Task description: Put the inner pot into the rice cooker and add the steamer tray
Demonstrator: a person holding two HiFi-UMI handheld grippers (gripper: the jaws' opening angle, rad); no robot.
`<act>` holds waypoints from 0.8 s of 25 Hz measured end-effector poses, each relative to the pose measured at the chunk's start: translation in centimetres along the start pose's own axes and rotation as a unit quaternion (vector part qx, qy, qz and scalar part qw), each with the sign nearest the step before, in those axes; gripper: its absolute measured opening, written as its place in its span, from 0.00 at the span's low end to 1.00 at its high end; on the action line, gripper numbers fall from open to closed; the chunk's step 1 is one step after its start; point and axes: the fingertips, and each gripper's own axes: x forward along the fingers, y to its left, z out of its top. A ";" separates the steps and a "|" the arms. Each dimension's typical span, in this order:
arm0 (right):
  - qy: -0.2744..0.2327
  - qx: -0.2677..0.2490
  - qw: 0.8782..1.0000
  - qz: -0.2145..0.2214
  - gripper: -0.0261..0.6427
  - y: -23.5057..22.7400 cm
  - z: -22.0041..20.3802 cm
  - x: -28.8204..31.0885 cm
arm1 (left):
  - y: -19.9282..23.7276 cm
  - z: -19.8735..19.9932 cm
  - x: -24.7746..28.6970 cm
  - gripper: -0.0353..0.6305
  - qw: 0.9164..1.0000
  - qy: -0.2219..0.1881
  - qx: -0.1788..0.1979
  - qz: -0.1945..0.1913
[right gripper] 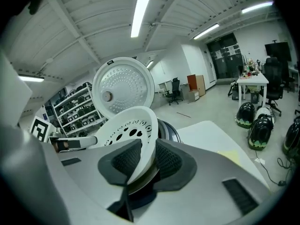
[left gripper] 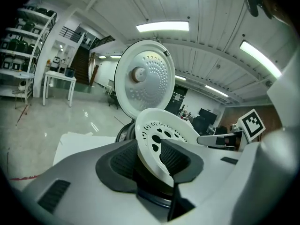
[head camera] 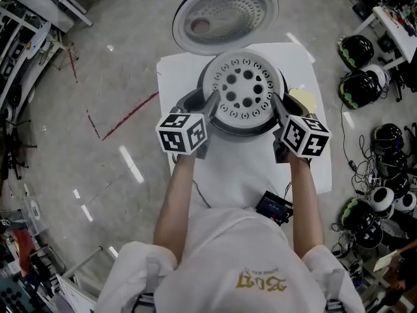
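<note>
over the open rice cooker, steamer tray, rim between parted jaws of left gripper, right gripper, cooker interior hidden beneath

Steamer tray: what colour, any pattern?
The steamer tray is white, perforated with rings of round holes; clearest in the head view.

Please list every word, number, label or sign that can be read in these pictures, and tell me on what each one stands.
No text here can be read with certainty.
Gold print on the back of the person's shirt: upside down and blurred, unreadable.
Left cube and right cube: black-and-white square markers, no letters.
Small black device near the person's right arm: too small to read.
</note>
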 end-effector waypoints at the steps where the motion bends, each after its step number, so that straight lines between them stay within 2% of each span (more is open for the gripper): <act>1: 0.000 -0.003 1.000 -0.001 0.20 0.1 0.0 0.0 | 0.0 0.0 0.0 0.29 1.000 0.001 0.007 0.001; 4: 0.000 -0.013 1.000 -0.006 0.22 0.2 0.0 0.0 | -0.2 0.0 0.0 0.31 1.000 0.004 0.030 0.003; 9: -0.004 -0.019 1.000 -0.010 0.24 0.0 -0.5 -0.5 | -1.1 -1.0 0.1 0.38 0.995 0.009 0.094 0.011; 13: -0.011 -0.027 0.999 -0.020 0.26 0.0 -0.8 -1.2 | -1.3 -1.4 -0.2 0.45 0.996 0.004 0.091 0.011; 16: -0.022 -0.029 0.999 -0.019 0.26 -0.1 -0.5 -2.1 | -1.6 -1.5 -0.3 0.45 0.995 0.000 0.094 0.016; 20: -0.037 -0.030 0.999 -0.010 0.26 0.5 -0.4 -3.4 | -1.0 -1.4 -0.8 0.56 0.992 -0.020 0.114 0.052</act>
